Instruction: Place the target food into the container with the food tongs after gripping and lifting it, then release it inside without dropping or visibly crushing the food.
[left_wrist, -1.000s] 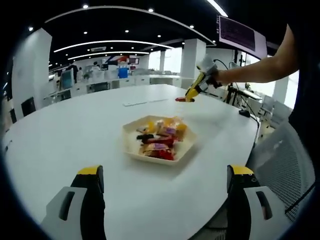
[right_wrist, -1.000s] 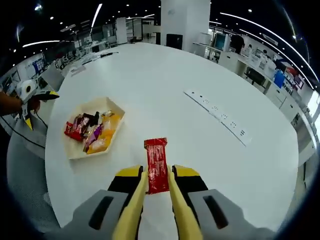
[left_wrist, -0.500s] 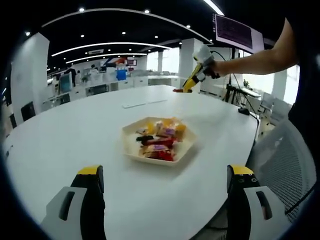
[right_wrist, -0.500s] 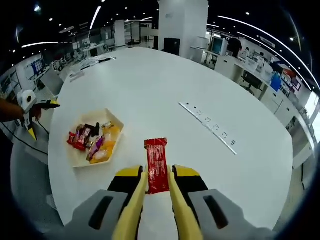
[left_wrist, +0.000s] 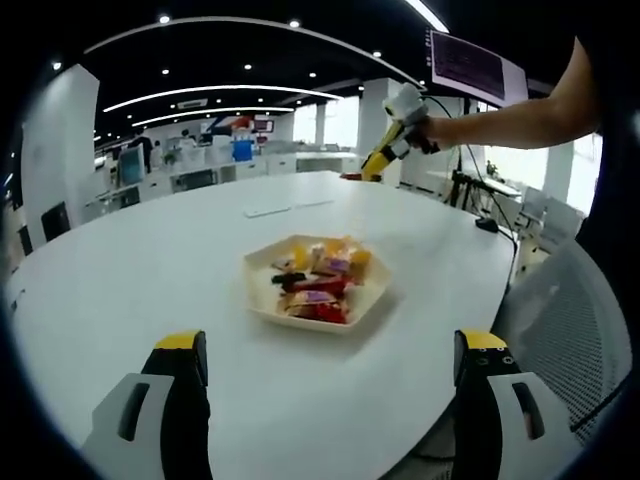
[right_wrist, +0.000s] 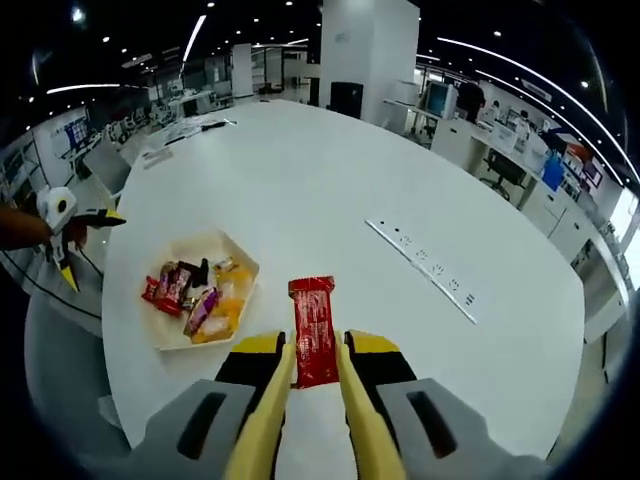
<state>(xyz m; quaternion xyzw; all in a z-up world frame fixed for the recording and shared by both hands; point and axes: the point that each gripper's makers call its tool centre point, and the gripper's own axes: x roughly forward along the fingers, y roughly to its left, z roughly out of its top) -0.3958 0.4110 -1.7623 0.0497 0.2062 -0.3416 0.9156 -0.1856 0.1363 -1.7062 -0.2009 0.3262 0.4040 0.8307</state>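
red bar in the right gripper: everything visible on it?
The red bar is a flat, glossy wrapped snack with a crimped top edge and small print too blurred to read. It points forward, pinched at its lower part by the right gripper, held above the white table, right of the tray. The wrapper looks uncrushed.

Lower end of the red snack bar (right_wrist: 313, 330) hidden between the closed jaws. Wrappers in the tray (left_wrist: 262, 298) too small to read. Near edge of the table (right_wrist: 330, 190) cut off below.
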